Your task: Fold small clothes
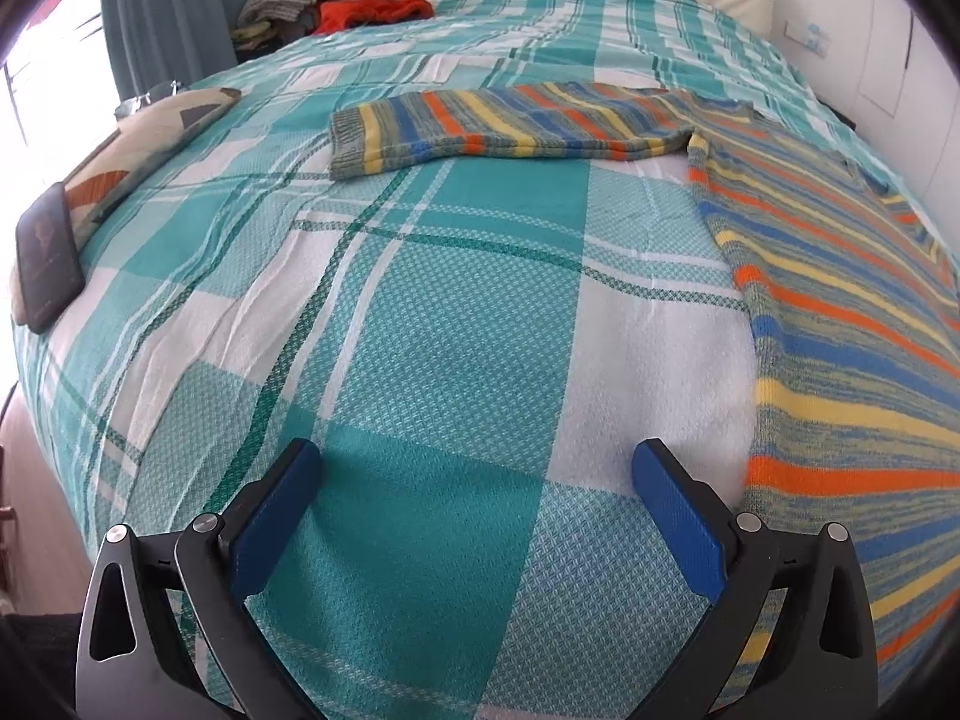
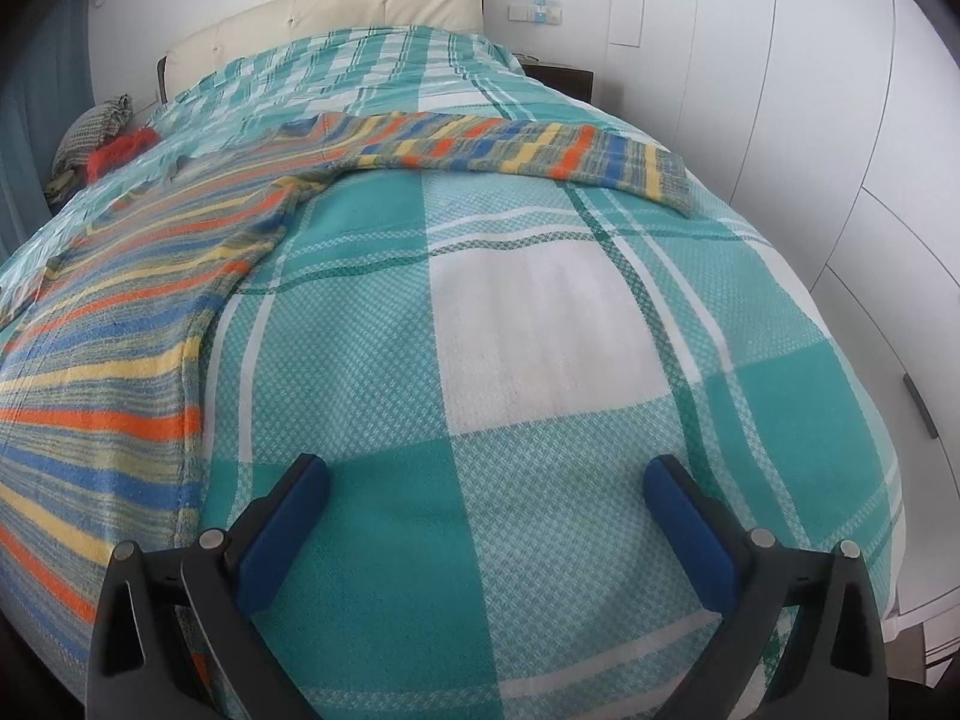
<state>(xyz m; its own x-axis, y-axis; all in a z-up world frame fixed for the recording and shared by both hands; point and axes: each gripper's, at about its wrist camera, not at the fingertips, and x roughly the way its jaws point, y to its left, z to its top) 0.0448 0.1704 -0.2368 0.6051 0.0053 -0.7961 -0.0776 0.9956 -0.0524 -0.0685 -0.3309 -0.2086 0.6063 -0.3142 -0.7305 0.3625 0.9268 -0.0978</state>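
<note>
Now striped sweater (image 1: pixel 840 312) flat on plaid bedspread (image 1: pixel 420 330), left gripper (image 1: pixel 478 468) and right gripper (image 2: pixel 486 483) jaws wide, empty.

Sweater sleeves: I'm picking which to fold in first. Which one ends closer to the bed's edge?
The sleeve in the right wrist view: its cuff nearly reaches the edge. The other sleeve ends with checked blanket beyond it.
</note>
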